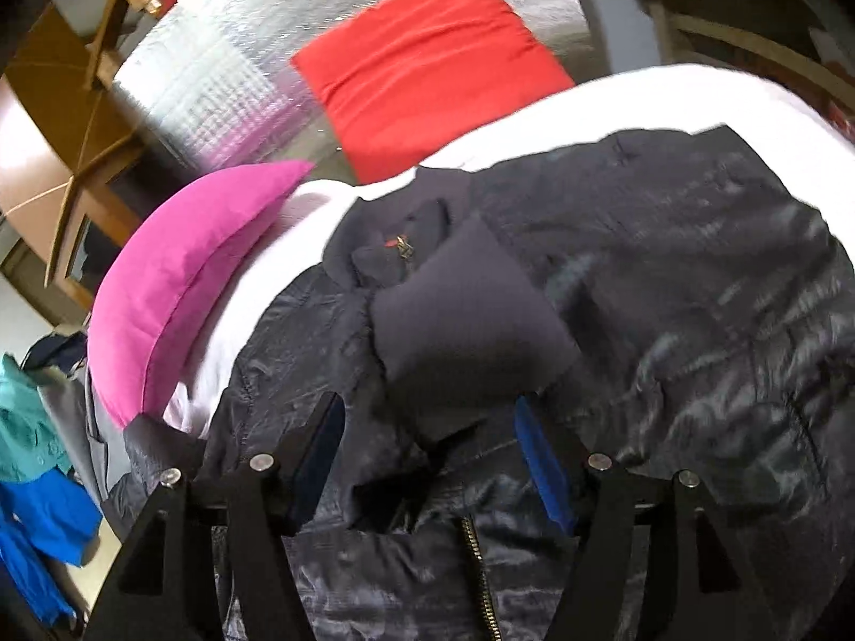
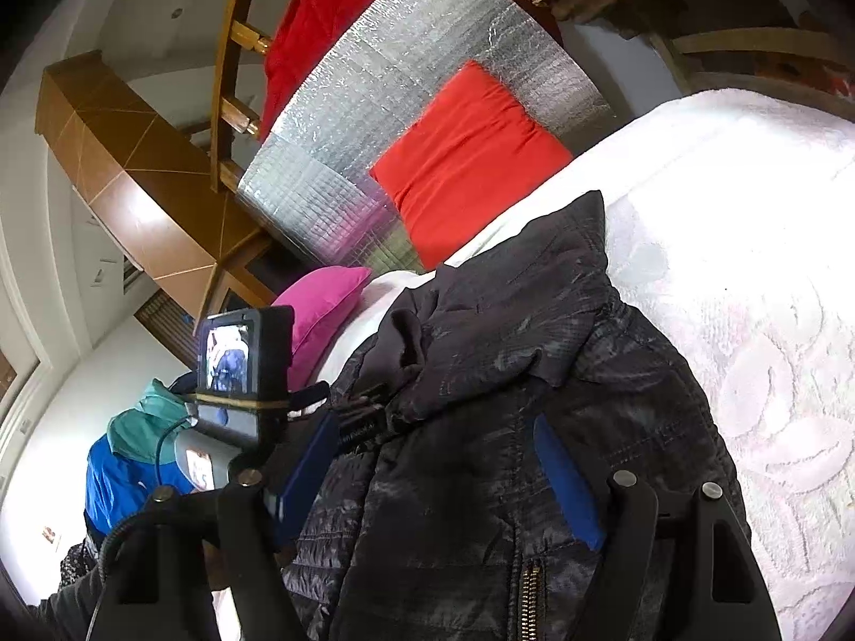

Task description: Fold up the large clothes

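Black quilted puffer jacket (image 2: 534, 384) lies spread on the white textured bedspread (image 2: 748, 320), collar toward the headboard edge by the pink pillow (image 1: 187, 288) and red cushion (image 1: 427, 69), probably flattened for folding. Left gripper (image 1: 427, 459) hovers over the collar and zip, jaws spread and empty. Right gripper (image 2: 443, 481) likewise hangs parted over the chest, holding nothing.

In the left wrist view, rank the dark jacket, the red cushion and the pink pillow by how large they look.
1. Dark jacket: fills most of the lower picture, though it lies nearest the camera.
2 and 3. Red cushion and pink pillow: they look alike in area, and the pillow is nearer and edge-on, so unranked.
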A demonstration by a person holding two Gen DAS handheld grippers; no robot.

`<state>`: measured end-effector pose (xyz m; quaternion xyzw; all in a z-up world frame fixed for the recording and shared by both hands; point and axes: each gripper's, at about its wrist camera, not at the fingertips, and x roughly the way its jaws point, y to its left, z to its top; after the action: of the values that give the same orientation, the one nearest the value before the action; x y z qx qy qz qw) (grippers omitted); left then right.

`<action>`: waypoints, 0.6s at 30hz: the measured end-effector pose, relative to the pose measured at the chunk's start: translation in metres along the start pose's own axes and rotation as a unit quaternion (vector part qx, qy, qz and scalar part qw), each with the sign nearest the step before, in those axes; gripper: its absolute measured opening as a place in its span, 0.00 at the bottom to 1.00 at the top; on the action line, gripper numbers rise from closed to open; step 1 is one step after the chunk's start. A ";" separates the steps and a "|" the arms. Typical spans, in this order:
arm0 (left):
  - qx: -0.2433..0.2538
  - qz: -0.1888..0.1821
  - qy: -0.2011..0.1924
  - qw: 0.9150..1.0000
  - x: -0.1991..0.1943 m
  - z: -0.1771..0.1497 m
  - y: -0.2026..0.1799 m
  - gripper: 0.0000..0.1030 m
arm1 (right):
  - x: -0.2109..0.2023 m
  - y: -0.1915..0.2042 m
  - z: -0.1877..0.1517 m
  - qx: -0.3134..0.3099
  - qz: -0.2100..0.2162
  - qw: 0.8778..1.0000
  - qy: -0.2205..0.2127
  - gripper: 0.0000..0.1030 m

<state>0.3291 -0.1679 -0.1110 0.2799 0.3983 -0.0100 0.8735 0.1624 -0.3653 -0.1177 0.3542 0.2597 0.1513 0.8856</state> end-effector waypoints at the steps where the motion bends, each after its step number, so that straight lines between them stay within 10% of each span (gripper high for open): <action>1: 0.007 0.001 0.005 1.000 0.002 -0.001 -0.002 0.65 | 0.000 0.000 0.000 -0.001 0.001 1.000 0.001 0.76; 3: 0.011 0.001 0.020 1.000 0.012 -0.001 -0.003 0.64 | 0.001 0.002 -0.001 -0.004 0.002 1.000 0.003 0.76; 5: -0.005 0.000 0.033 0.999 0.018 0.000 0.004 0.34 | 0.001 0.003 -0.002 -0.006 0.001 1.000 0.004 0.76; 11: -0.136 -0.061 0.018 0.989 0.015 -0.006 0.063 0.22 | 0.005 0.001 -0.004 -0.007 -0.001 1.000 0.010 0.76; 18: -0.349 -0.167 0.009 0.922 0.029 -0.059 0.148 0.23 | 0.008 -0.001 -0.006 -0.007 -0.002 1.000 0.016 0.76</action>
<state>0.3435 -0.0082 -0.0911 -0.1135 0.4254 -0.0129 0.8978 0.1652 -0.3587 -0.1247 0.3445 0.2733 0.1569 0.8843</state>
